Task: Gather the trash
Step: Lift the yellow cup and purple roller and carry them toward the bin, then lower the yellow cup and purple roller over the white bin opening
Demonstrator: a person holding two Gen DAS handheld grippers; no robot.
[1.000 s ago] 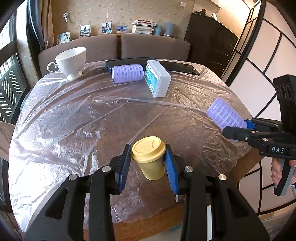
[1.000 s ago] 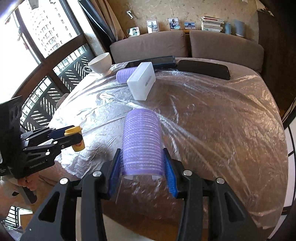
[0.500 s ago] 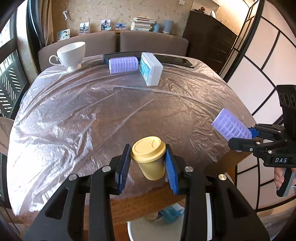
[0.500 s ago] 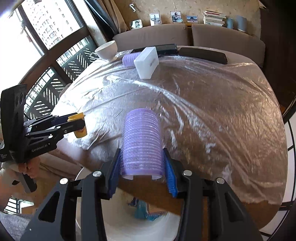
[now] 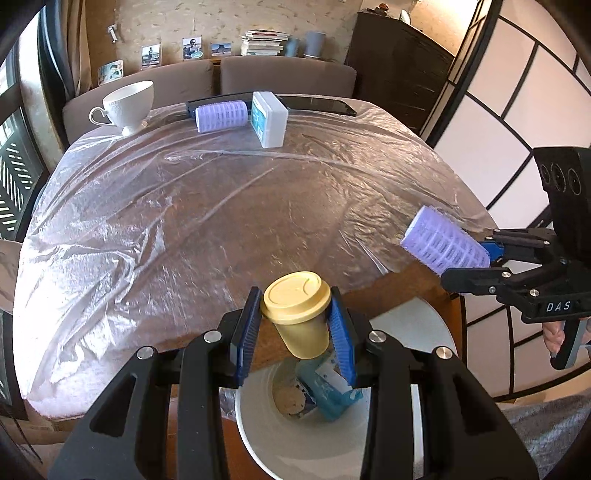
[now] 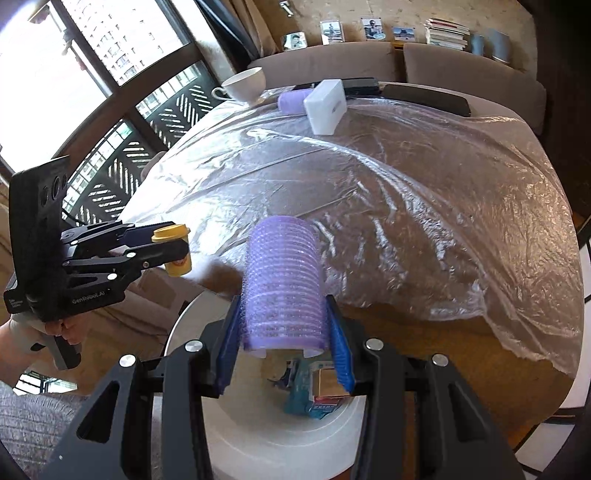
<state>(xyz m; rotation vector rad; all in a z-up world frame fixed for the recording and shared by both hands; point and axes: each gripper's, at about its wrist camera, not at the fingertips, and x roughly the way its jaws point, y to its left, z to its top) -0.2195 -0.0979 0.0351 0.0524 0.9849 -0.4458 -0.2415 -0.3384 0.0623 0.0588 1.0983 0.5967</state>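
Both claws grip trash, yellow tub (image 5: 301, 317) and purple roller (image 6: 282, 284).

Plastic-draped round wooden table (image 5: 184, 229), brown sofa (image 5: 280, 79) behind, sunlit lattice windows (image 6: 92, 74), papered wall (image 5: 221, 18)

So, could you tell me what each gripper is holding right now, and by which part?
The left gripper clamps the yellow lidded cup by its sides, just under the lid. The right gripper clamps the purple hair roller across its near end.
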